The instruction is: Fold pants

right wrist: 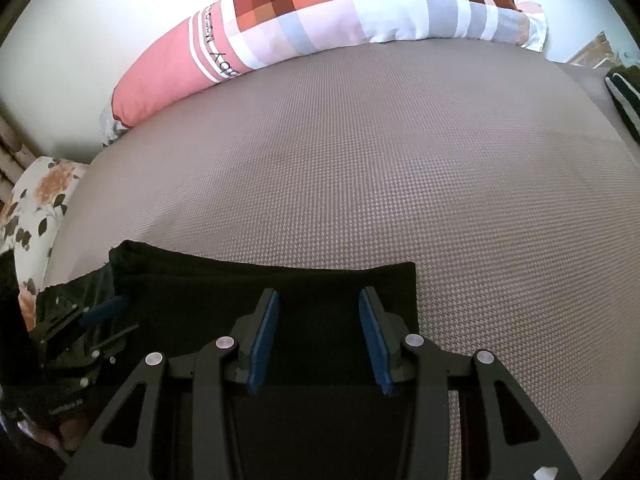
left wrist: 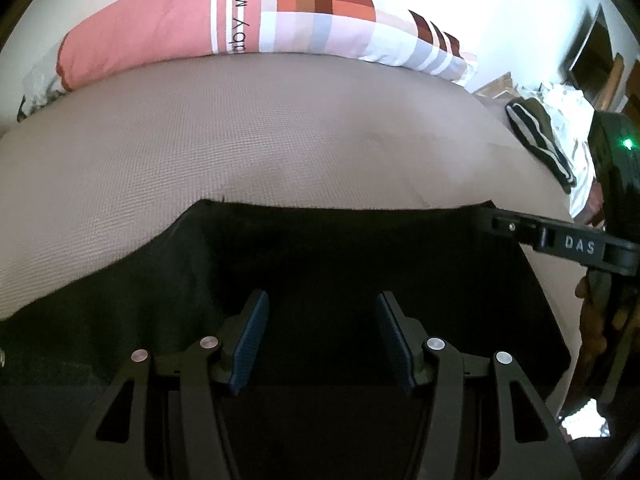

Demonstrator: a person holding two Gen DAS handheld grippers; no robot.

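Black pants [left wrist: 320, 256], soft, limp and light on the bed [left wrist: 200, 140], invite pinching at folded-edge corners; left gripper [left wrist: 322, 344] and right gripper [right wrist: 319, 338] jaws spread, empty.

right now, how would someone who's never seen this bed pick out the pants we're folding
Start at the big grey-brown bed with the long pink and checked pillow along its far edge. The pants lie at the near edge, right under both sets of fingers. They are flat and plain black, unlike the dark garment with white stripes at the bed's right end.
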